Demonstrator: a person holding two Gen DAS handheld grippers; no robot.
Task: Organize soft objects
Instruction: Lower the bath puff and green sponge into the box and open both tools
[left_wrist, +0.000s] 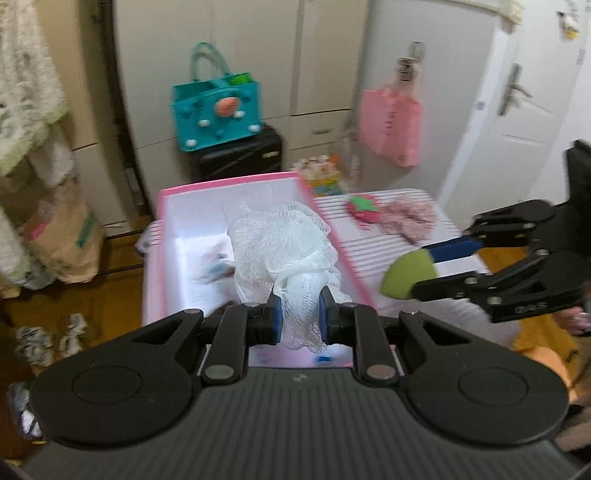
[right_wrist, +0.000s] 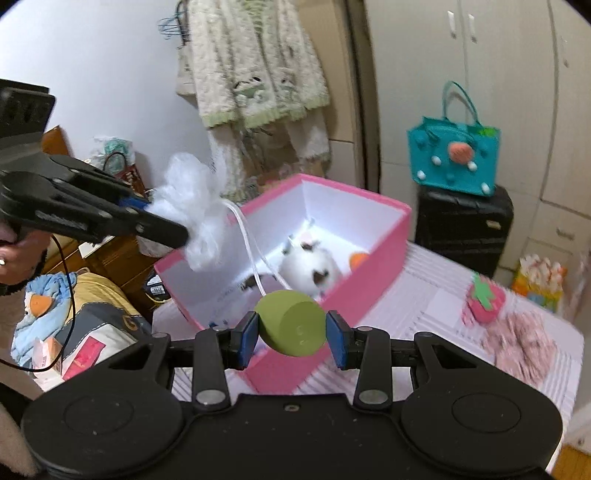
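My left fingers (left_wrist: 299, 321) are clenched on the white mesh pouf (left_wrist: 284, 251), pinching a gathered neck low on its bunch. It is nearly weightless and gives way under any squeeze, so I judge the hold only works where the netting is gathered thick; a loose frill would slide out. Its cord (right_wrist: 251, 251) dangles into the box (right_wrist: 354, 295), and I expect it to snag on the rim if I swing sideways. The pouf hangs over the box's open top, most of its bulk beyond my fingertips.

My right fingers (right_wrist: 291, 334) are closed on the green sponge (right_wrist: 291, 323), one pad on each flank, its flat face turned toward the camera. It looks light, springy and a little smooth, so a grip across the widest part suits it. It sits squarely between the pads, just above the box's near wall.

Inside the box lie a white plush (right_wrist: 310, 266) and something orange (right_wrist: 358, 260). On the striped desk (left_wrist: 388, 251) a strawberry (left_wrist: 364, 208) and a pink scrunchie (left_wrist: 410, 218) wait, just beside each other and well apart from either grip.
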